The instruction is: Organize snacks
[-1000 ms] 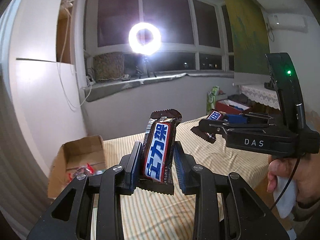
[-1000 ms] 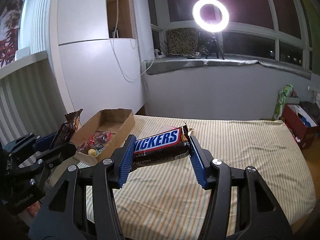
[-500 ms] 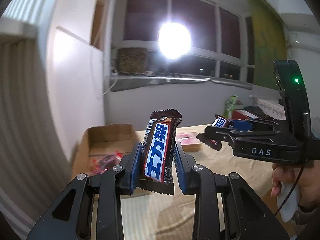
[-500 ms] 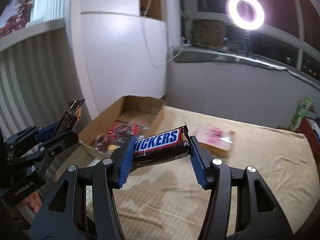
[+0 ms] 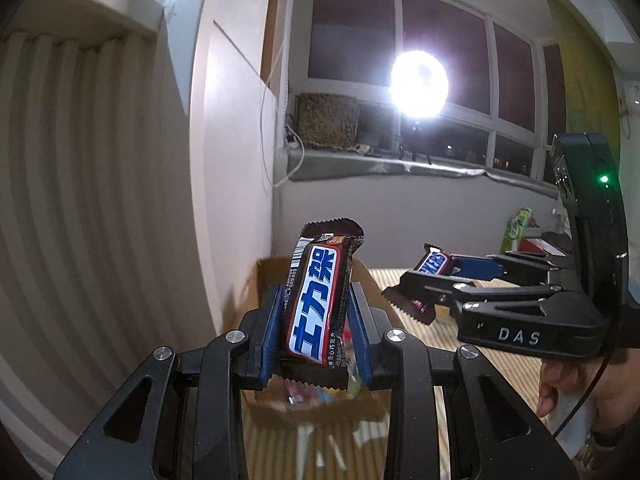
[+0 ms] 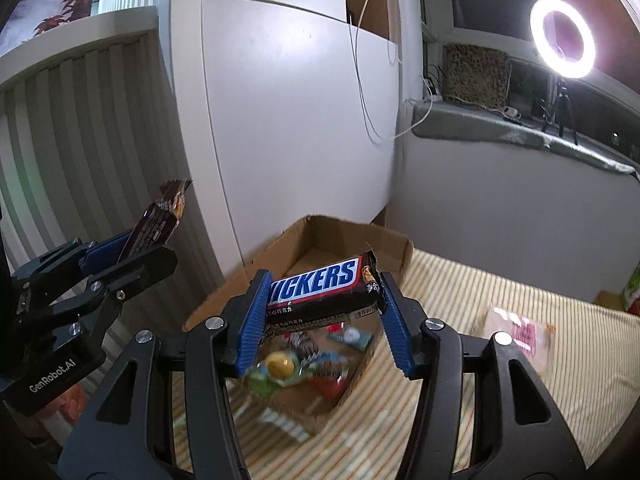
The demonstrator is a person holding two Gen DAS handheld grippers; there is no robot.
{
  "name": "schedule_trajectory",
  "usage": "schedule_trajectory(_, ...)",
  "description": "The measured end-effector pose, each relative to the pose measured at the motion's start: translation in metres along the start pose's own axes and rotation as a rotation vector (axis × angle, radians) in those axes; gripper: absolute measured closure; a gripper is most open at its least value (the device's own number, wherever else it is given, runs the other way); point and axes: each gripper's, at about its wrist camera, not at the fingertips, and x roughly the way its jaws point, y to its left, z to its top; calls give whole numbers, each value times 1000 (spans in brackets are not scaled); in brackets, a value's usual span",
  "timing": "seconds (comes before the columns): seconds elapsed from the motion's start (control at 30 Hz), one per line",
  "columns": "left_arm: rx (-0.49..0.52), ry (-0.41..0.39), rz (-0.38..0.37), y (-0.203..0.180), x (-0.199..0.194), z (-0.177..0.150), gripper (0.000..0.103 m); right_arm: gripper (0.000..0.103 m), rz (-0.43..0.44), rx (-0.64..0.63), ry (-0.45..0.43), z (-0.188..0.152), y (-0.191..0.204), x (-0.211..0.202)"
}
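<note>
The left gripper (image 5: 316,316) is clamped on an upright Snickers bar (image 5: 316,300); the right gripper (image 6: 324,308) pinches a second bar (image 6: 324,286) crosswise (label facing up). Just below and beyond both sits the open cardboard box (image 6: 320,240) of sweets.

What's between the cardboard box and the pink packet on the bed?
Only bare striped bedcover; the right wrist view shows nothing lying between the cardboard box and the pink packet.

Box contents (image 6: 296,364) blurred; pink packet (image 6: 520,332) smeared.
</note>
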Motion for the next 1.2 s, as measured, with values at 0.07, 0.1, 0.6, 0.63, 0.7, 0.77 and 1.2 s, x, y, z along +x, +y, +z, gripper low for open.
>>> schedule_trajectory(0.07, 6, -13, 1, 1, 3, 6, 73, 47, 5, -1, 2, 2, -2, 6)
schedule_trajectory(0.1, 10, -16, -1, -1, 6, 8, 73, 47, 11, -1, 10, 1, -4, 12)
schedule_trajectory(0.6, -2, 110, -17, -4, 68, -20, 73, 46, 52, 46, 140, -34, -32, 85)
schedule_trajectory(0.63, -6, 120, -14, -3, 70, -21, 73, 45, 51, 46, 152, -35, -33, 90)
schedule_trajectory(0.7, -4, 155, -4, -3, 76, -27, 71, 44, 44, 47, 170, -37, -35, 96)
schedule_trajectory(0.77, 3, 164, 39, -1, 78, -30, 56, 42, 40, 55, 163, -38, -36, 93)
schedule_trajectory(1.2, -54, 67, 84, 13, 24, -24, 26, 31, -93, -195, 206, -60, 20, 78)
